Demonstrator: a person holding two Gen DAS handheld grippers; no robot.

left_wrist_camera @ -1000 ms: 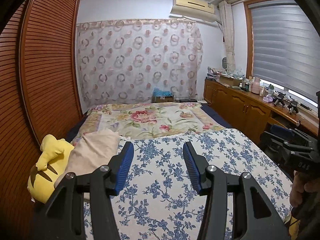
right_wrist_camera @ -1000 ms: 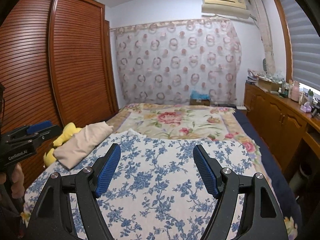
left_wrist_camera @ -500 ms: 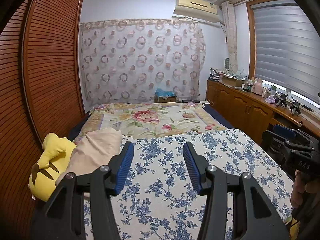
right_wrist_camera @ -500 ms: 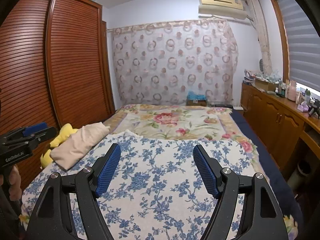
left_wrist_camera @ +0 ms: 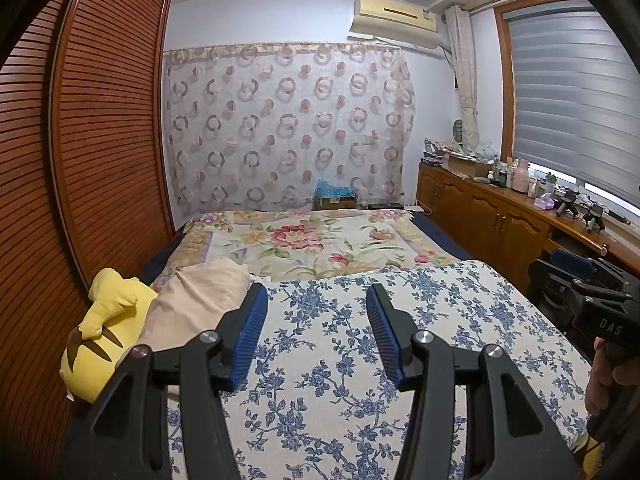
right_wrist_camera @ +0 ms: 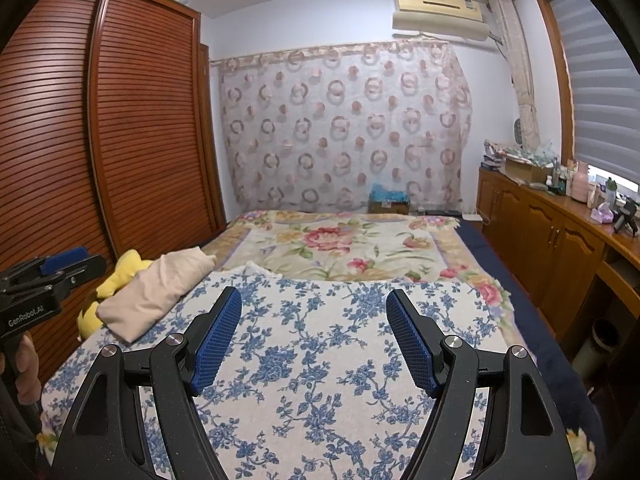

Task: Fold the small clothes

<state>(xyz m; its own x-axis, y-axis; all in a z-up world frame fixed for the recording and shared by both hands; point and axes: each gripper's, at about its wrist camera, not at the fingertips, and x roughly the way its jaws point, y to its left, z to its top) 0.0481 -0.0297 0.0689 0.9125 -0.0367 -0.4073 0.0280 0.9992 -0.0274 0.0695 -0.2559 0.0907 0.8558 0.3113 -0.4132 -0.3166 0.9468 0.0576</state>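
We held the left gripper [left_wrist_camera: 316, 320] half open and the right gripper [right_wrist_camera: 314, 324] wide, both empty. The beige garment [right_wrist_camera: 156, 290], beside the yellow plush [right_wrist_camera: 120, 272], looked soft and light; we judged its near edge best for grasping.

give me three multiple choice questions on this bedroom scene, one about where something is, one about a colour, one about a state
1. Where does the beige folded cloth lie?
A. on the wooden counter
B. on the bed's left side, against the yellow plush toy
C. between the right tongs

2. What colour is the flower print on the near bedspread?
A. blue
B. green
C. orange

3. How do the left tongs stand?
A. shut on the cloth
B. shut on the plush toy
C. open, holding nothing

Answers:
1. B, the cloth rests against the toy near the wardrobe side.
2. A, blue blossoms cover the pale spread.
3. C, only bedspread shows between the blue pads.
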